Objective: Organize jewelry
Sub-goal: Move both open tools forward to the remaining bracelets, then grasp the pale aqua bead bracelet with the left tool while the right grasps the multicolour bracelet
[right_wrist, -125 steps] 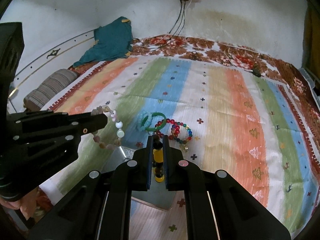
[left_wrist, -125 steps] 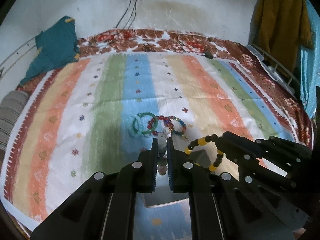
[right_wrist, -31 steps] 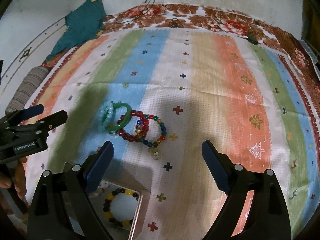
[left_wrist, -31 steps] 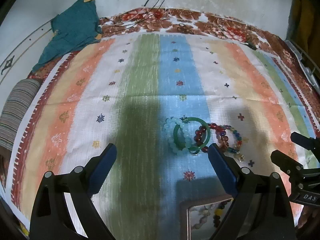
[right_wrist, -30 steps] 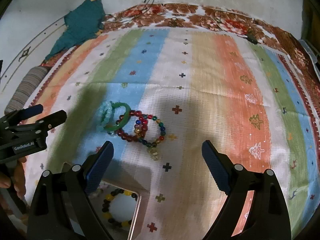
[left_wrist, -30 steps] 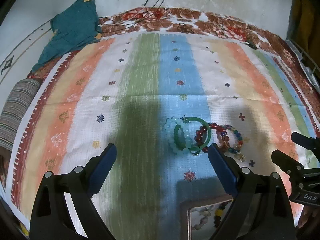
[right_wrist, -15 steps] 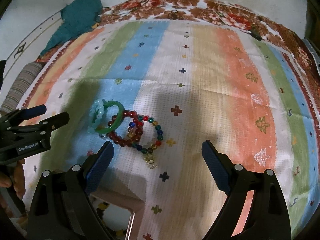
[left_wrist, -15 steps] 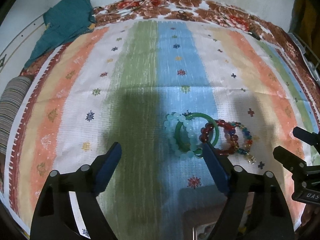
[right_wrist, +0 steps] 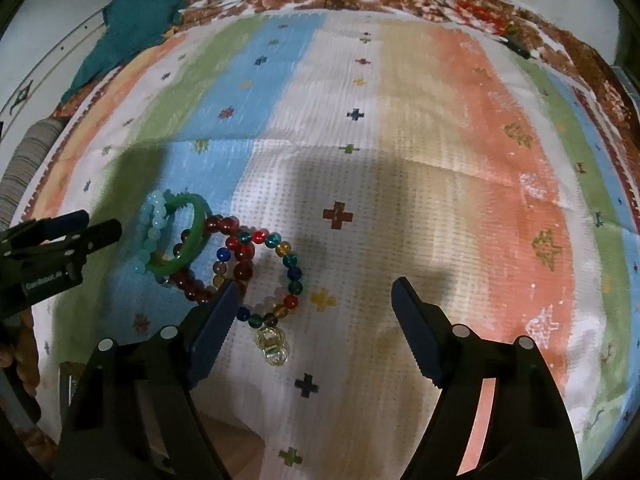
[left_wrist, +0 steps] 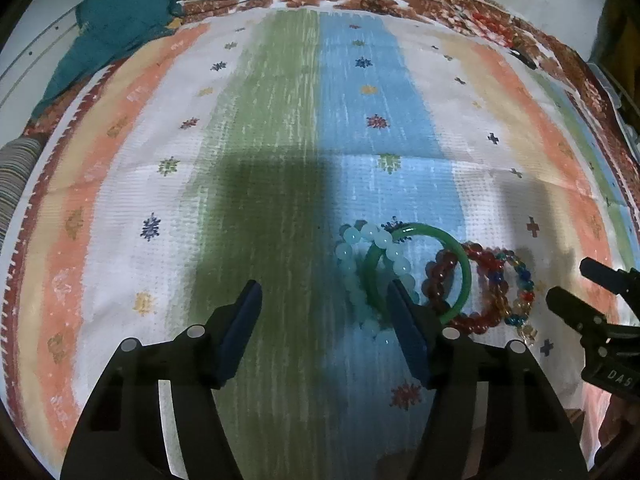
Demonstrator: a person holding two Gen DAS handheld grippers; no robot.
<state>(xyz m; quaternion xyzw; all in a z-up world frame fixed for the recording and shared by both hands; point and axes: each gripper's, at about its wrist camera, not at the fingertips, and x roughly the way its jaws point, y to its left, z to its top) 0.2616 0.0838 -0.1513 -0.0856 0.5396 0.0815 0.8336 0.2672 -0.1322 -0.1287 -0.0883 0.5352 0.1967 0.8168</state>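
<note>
Striped bedspread [left_wrist: 280,140] on the bed: unchanged, carrying all the loose jewelry. Tray with the bracelets dropped in seconds ago: visible at the lower edge a second back, now slid out of both views as the two rigs advanced toward the pile; judged, one deposit is finished and the next pick-up begun. Left tongs [left_wrist: 324,308]: spread wide, holding nothing, the right finger overlapping the green bangle [left_wrist: 456,256] and the pale aqua bead bracelet [left_wrist: 352,256] in view; contact cannot be told. Right tongs [right_wrist: 312,300]: equally wide, empty, the left finger just beside the dark red bead bracelet [right_wrist: 240,256] and the multicoloured bead bracelet [right_wrist: 294,276]. Four pieces remain, overlapping in one cluster on the blue and white stripes. Clear charm [right_wrist: 272,346]: lies between the right fingers.
</note>
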